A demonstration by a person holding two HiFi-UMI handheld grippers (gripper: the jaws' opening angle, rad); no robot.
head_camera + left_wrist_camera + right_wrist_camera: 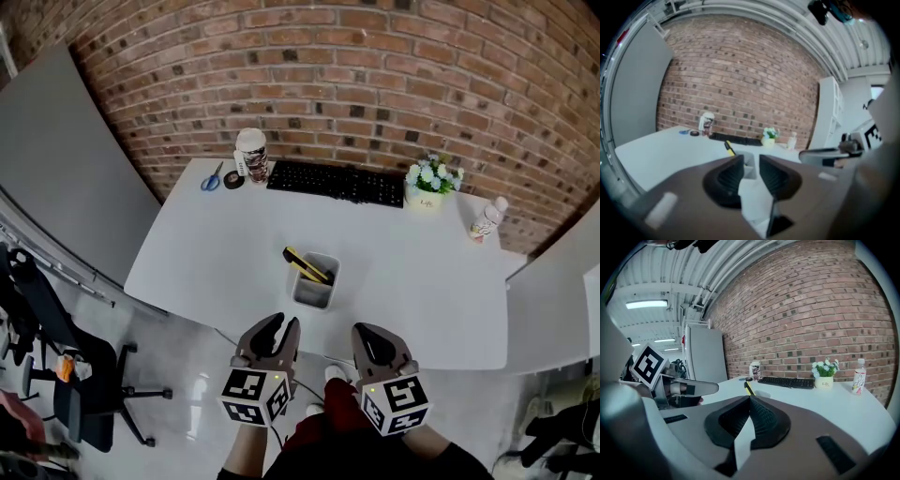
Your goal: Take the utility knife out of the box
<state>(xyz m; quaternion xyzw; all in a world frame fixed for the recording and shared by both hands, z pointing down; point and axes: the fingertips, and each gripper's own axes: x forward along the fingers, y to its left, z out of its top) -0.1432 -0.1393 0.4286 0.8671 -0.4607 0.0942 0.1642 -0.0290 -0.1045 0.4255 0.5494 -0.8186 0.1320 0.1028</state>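
A yellow and black utility knife (307, 265) stands tilted in a small grey box (317, 296) near the white table's front edge, its top sticking out toward the left. Both grippers hover just off that edge, short of the box. My left gripper (281, 324) is open, with a clear gap between its pads and nothing in it; through the gap the box (749, 169) shows, and the knife (728, 148) above the left jaw. My right gripper (367, 330) is shut and empty, its pads meeting at the tips (750, 399), with the knife (748, 388) just beyond.
A black keyboard (336, 182), a flower pot (431, 185), a small bottle (486, 220), a lidded cup (251, 155), blue scissors (212, 178) and a tape roll (233, 179) line the table's back by the brick wall. An office chair (66, 375) stands at the lower left.
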